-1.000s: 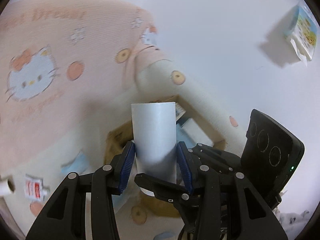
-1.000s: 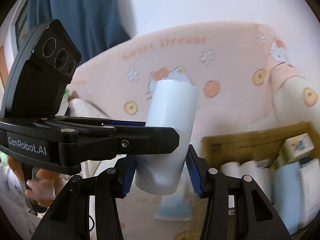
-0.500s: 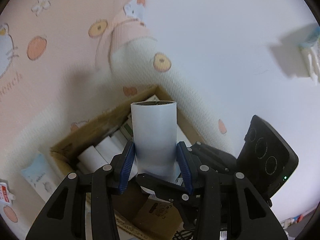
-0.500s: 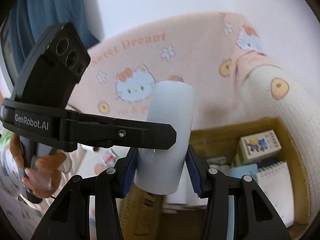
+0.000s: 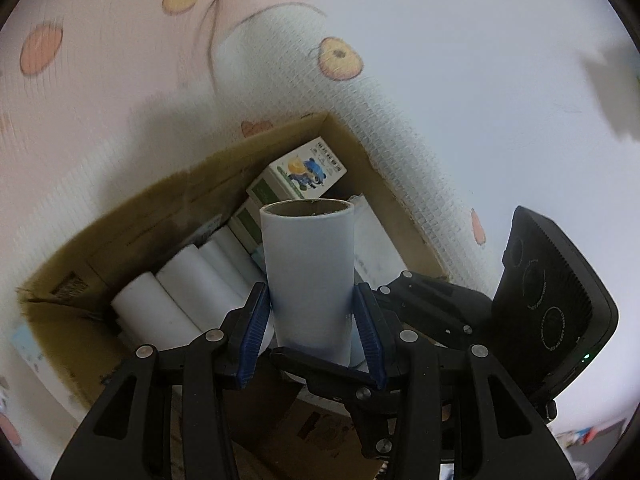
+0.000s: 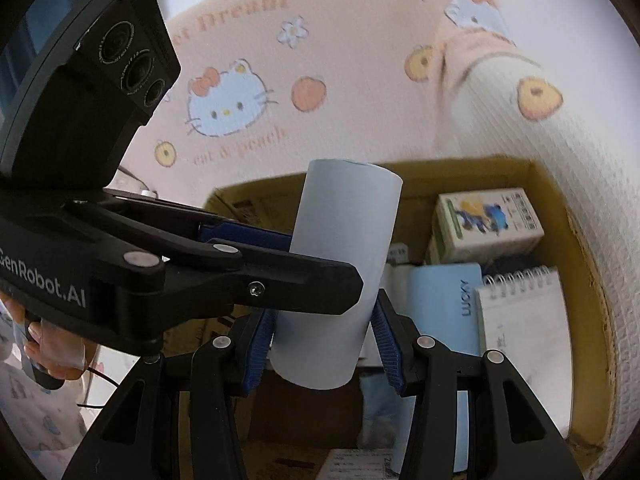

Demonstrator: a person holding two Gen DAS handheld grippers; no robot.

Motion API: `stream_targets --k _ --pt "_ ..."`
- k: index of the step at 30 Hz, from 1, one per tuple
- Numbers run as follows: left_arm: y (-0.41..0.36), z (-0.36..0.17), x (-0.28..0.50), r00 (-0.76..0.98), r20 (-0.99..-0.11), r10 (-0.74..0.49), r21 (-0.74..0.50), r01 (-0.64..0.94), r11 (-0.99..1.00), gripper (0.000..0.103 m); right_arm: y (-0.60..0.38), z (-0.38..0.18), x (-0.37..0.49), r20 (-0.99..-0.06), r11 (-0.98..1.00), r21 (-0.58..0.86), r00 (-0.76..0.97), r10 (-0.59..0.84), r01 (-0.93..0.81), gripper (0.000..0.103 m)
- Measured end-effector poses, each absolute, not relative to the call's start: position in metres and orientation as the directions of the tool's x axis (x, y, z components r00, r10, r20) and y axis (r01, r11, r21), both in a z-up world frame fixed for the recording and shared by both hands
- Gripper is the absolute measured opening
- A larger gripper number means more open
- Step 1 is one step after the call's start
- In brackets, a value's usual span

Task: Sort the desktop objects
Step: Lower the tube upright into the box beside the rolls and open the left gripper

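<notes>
Both grippers, left (image 5: 310, 330) and right (image 6: 322, 338), pinch one pale blue cardboard-cored paper roll (image 5: 310, 276), upright just above the open brown cardboard box (image 5: 132, 216).

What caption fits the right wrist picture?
Both grippers' jaws hold one pale blue paper roll above an open brown cardboard box of stationery.

Pale grey-blue roll (image 5: 310, 276) with brown cardboard core. Brown, stained cardboard box (image 5: 132, 220). White rolls (image 5: 188, 284) inside. White-and-green carton (image 6: 486, 220) printed with blue and orange cartoon. Light blue notebook (image 6: 444, 296). Pink blanket (image 6: 360, 80) patterned with white cat, peaches, flowers. Black grippers, blue pads (image 5: 253, 334).
</notes>
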State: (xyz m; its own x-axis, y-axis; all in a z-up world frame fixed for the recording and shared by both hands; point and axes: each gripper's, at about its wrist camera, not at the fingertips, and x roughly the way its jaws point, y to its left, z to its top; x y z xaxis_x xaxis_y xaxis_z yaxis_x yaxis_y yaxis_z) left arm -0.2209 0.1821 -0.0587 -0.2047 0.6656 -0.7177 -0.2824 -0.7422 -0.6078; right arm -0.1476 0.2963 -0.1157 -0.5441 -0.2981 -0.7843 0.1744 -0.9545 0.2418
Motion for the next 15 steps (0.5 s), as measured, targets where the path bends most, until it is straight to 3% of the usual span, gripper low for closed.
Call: stream_targets --k 11,15 --pt "0.177 -0.095 -0.242 -0.151 -0.745 0.650 -0.634 -0.144 -0.760 0.047 0.307 -0.128 -0.155 -0.822 -0.955 0.247 -0.486 -0.297 0.165 0.046" --pt "0.168 -0.107 -0.248 -0.128 -0.718 0.685 -0.682 -0.072 -0.728 0.047 0.307 -0.131 -0.161 -0.835 -0.957 0.236 -0.469 -0.289 0.170 0.045"
